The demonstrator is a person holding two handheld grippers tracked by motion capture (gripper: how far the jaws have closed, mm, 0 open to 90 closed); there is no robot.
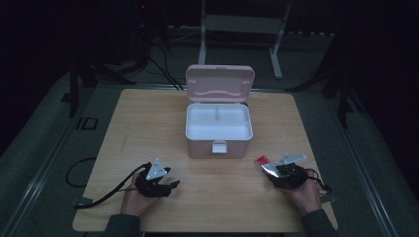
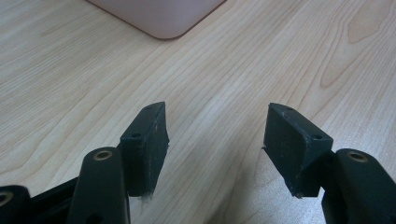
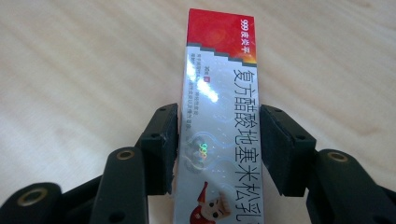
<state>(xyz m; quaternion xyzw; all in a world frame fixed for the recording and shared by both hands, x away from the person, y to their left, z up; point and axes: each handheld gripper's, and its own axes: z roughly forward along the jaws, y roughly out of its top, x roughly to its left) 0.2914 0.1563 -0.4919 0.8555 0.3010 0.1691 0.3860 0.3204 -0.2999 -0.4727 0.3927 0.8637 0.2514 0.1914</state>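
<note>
My right claw (image 3: 218,142) grips a long red-and-silver carton (image 3: 224,126) by its sides, low over the table (image 1: 148,128) near the front right edge. My left claw (image 2: 217,140) stands open with nothing in it. The pink box (image 1: 219,123) sits mid-table, lid up.

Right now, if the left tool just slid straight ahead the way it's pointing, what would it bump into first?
Probably the pink box. The left tool stands open with nothing between its jaws, bare wooden table lies ahead, and the box's rounded corner sits beyond, slightly left of its line. Depth is hard to judge; it might just slip past.
</note>
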